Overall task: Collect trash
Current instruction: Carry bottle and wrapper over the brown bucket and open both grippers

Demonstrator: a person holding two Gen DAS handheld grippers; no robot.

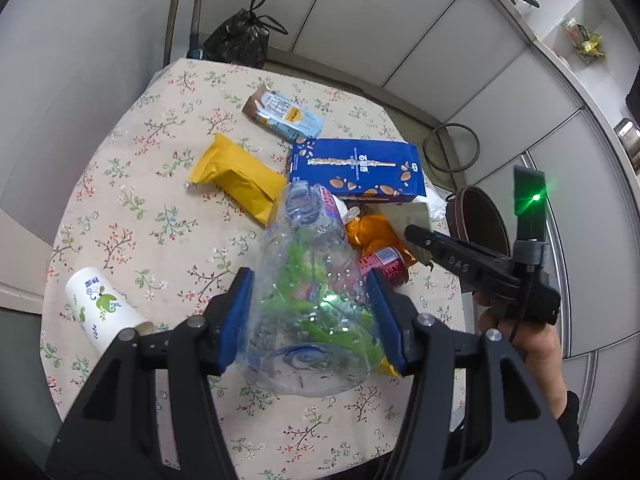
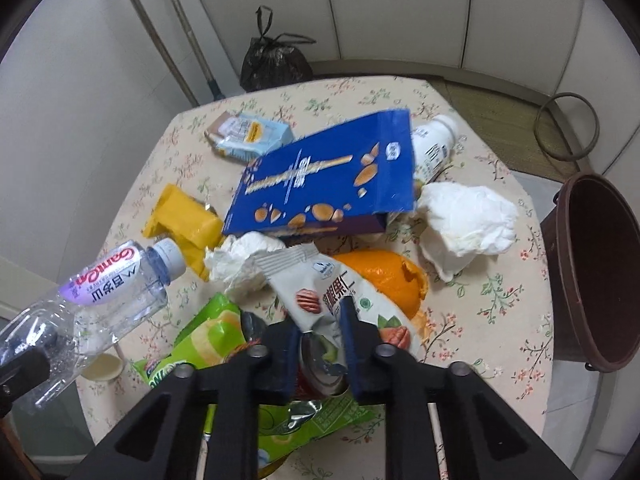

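Note:
My left gripper (image 1: 310, 314) is shut on a clear plastic bottle (image 1: 308, 280) and holds it above the floral table (image 1: 132, 208); the bottle also shows in the right wrist view (image 2: 92, 304). My right gripper (image 2: 322, 334) is shut on a white nut snack pouch (image 2: 320, 292) lifted over the trash pile; it shows from the side in the left wrist view (image 1: 416, 236). A blue biscuit box (image 2: 324, 180), yellow wrapper (image 2: 182, 220), orange peel (image 2: 384, 276), crumpled tissues (image 2: 464, 220), green wrapper (image 2: 208, 336) and a red can (image 1: 386, 266) lie on the table.
A brown trash bin (image 2: 592, 272) stands off the table's right edge. A tied black bag (image 2: 274, 62) sits on the floor behind the table. A milk carton (image 2: 248, 136), a white bottle (image 2: 432, 144) and a paper cup (image 1: 100, 308) also lie on the table.

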